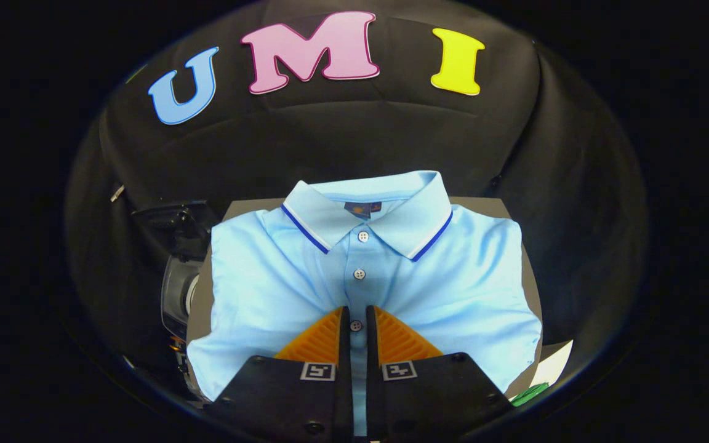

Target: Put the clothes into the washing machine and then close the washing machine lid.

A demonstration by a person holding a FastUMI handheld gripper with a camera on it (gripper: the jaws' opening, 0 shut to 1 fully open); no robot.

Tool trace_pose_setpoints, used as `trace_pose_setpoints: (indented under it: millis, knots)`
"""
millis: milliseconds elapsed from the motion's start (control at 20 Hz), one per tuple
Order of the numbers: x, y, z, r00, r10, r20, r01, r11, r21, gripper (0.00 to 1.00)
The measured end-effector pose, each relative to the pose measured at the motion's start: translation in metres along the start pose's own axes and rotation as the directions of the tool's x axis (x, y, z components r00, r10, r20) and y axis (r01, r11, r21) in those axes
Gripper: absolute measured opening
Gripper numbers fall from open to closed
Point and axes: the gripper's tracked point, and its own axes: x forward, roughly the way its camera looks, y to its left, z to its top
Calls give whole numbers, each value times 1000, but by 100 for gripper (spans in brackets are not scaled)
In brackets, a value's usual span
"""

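Hand-held gripper (357, 320): fingers nearly closed, pinching the placket of the folded light-blue polo shirt (280, 277), which lies on the table (530, 283) at frame centre. Risk: a thin single-layer pinch may slip, or the shirt unfold and drag. Collar label (362, 209): writing too small to read.

The camera rides on the gripper (357, 320), looking forward and steeply down along its nearly closed fingers. It sits close above the folded shirt (360, 283), facing the booth's black cloth wall (354, 141) beyond
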Motion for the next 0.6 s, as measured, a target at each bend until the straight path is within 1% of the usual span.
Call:
trace_pose_setpoints:
  millis: [350,600]
  knots:
    - [-33,13,31,990,97,100,-103,994,48,13]
    - [-69,50,55,967,188,169,-200,978,55,13]
